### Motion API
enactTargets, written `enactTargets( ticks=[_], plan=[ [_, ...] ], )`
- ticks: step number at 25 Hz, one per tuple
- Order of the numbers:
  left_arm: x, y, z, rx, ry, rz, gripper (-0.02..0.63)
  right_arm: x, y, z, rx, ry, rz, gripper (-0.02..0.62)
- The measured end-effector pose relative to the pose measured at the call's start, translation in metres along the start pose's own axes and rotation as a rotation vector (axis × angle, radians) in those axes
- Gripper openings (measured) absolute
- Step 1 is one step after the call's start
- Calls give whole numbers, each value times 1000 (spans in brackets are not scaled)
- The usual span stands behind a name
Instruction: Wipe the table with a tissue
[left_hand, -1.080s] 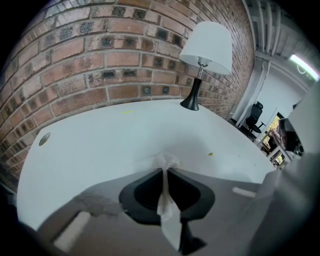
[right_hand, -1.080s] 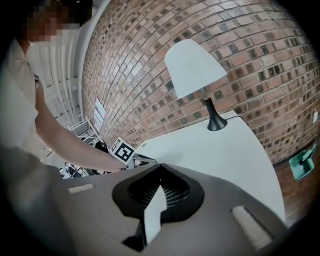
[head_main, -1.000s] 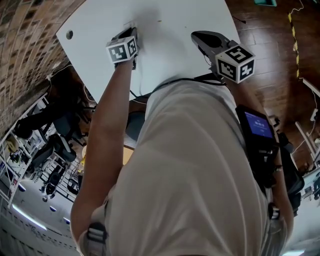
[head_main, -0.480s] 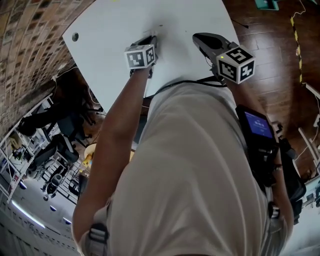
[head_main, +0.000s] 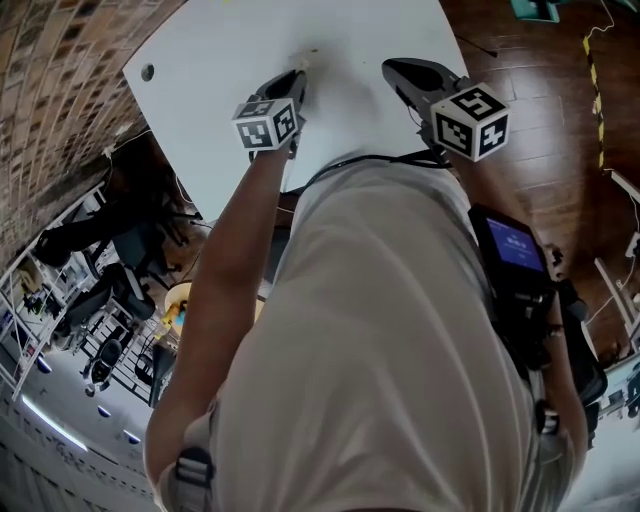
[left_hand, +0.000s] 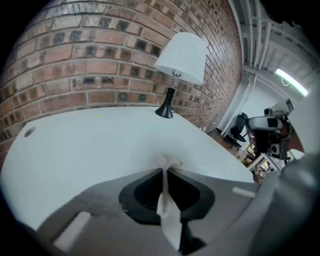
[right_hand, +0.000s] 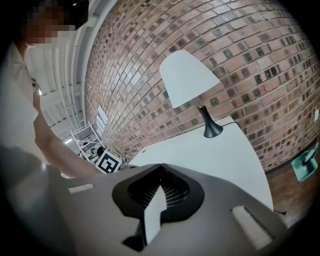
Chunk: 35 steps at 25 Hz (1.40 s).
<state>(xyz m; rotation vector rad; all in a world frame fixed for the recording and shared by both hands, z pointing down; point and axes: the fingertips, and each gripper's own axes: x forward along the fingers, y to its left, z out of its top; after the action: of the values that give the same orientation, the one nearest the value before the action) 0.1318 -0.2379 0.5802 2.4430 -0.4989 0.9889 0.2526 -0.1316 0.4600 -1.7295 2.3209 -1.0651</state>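
A person stands over a white worktop (head_main: 220, 60) set against a brick wall (left_hand: 100, 50), a two-jaw tool in each hand. On it stands a lamp (left_hand: 180, 60) with a white shade and a black base.

The left claw (head_main: 300, 72) is angled down at the worktop, its jaws clamped on a white tissue (left_hand: 167, 220). The tissue runs as a thin strip up between the jaws. A crumpled tuft of it pokes out past the tips and meets the worktop surface on the near side of the lamp, well apart from the lamp's base. In the head view the same tuft shows as a small pale scrap (head_main: 303, 58) just ahead of the claw tip.

The right claw (head_main: 395, 70) is held out over the worktop, also well short of the lamp. Its jaws are closed, tip against tip, as the right gripper view shows. From that side the left claw's marker cube (right_hand: 108, 162) appears far to the left of the lamp, beside the person's forearm.

A small round hole (left_hand: 30, 131) marks the worktop at the corner away from the lamp. Dark wooden floor (head_main: 540, 100) lies beyond the worktop's edge.
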Motion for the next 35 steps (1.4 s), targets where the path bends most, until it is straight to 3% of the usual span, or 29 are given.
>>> enactTargets(
  ticks=[3,9,17,27,35],
  plan=[
    [1,25,11,23,-12,70,35,-6,-3,-3,8,-4,-5,8],
    [16,27,31,118,24,106,35,-27,-15,-8,27,-15,-36,8],
    [40,18,44,-78,25,64,35,-51,-30,-8,49,-47,-75,8],
    [46,19,38,-17,61,117,32,-67,-40,-11,75,-73,-113,8],
    [48,15,37,-56,57,61,31,-66,-41,-11,78,-75,-111,8]
  ],
)
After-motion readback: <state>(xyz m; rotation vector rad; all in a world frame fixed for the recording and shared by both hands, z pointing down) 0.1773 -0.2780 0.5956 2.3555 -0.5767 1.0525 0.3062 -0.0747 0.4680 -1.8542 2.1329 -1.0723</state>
